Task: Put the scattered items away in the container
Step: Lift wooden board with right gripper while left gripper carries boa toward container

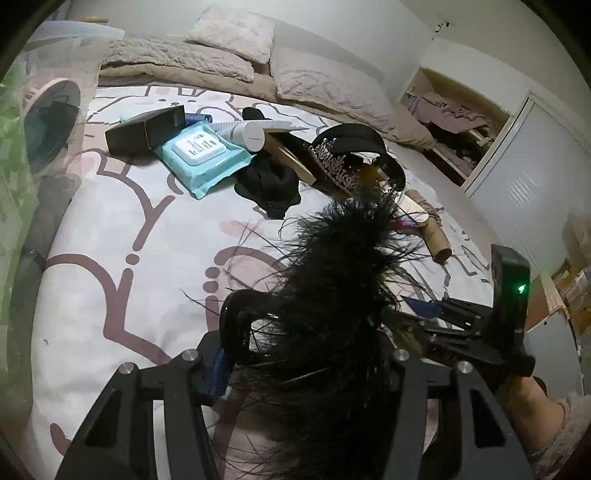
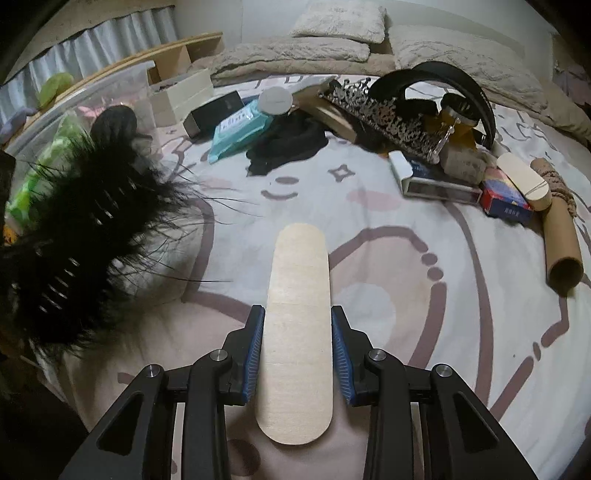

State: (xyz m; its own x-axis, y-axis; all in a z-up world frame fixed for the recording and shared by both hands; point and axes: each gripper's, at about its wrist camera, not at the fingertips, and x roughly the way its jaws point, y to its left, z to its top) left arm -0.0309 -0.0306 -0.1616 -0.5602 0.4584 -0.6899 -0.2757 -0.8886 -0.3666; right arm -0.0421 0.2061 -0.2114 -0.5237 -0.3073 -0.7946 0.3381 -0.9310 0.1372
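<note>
My left gripper [image 1: 303, 369] is shut on a black feathered headband [image 1: 332, 295], held above the bed; it also shows at the left of the right wrist view [image 2: 85, 229]. My right gripper [image 2: 298, 354] is shut on a flat pale wooden stick [image 2: 298, 325] that points forward over the bedspread. The clear plastic container [image 1: 40, 122] stands at the bed's left edge with green and dark things inside; it also shows in the right wrist view [image 2: 74, 110]. Scattered on the bed lie a blue wipes pack [image 1: 203, 155], a black box [image 1: 144, 129], a white tube [image 1: 243, 133], black cloth [image 1: 269, 184] and a silver tiara [image 2: 384, 118].
A black belt [image 2: 443, 81], a cardboard tube [image 2: 561, 243], a blue and red card box [image 2: 506, 199], a white box [image 2: 432, 184] and a second wooden stick [image 2: 524, 181] lie at the right. Pillows [image 1: 229, 33] line the bed's far edge. An open wardrobe [image 1: 454, 110] stands right.
</note>
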